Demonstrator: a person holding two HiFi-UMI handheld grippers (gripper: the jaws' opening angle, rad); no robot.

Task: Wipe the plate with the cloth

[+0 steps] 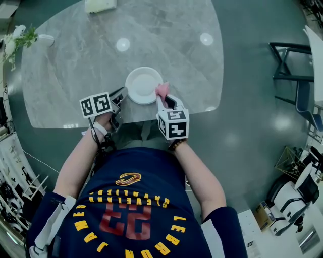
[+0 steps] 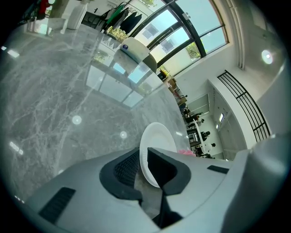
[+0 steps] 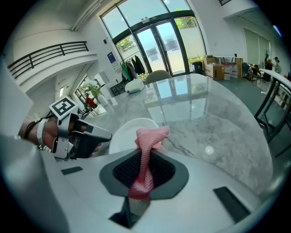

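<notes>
A white plate [image 1: 143, 84] lies near the front edge of the grey marble table [image 1: 75, 65]. My left gripper [image 1: 121, 97] is at the plate's left rim, its jaws shut on that rim; the plate [image 2: 157, 141] shows edge-on between them in the left gripper view. My right gripper [image 1: 164, 101] is at the plate's right side, shut on a pink cloth [image 1: 162, 90]. In the right gripper view the cloth [image 3: 146, 157] stands up bunched from the jaws, with the plate [image 3: 129, 132] just behind it and the left gripper [image 3: 86, 139] to its left.
A pale object [image 1: 101, 5] lies at the table's far edge and a plant [image 1: 20, 40] at its far left. Dark chairs [image 1: 295, 70] stand on the floor to the right. The table's front edge [image 1: 126, 123] is close to the person's body.
</notes>
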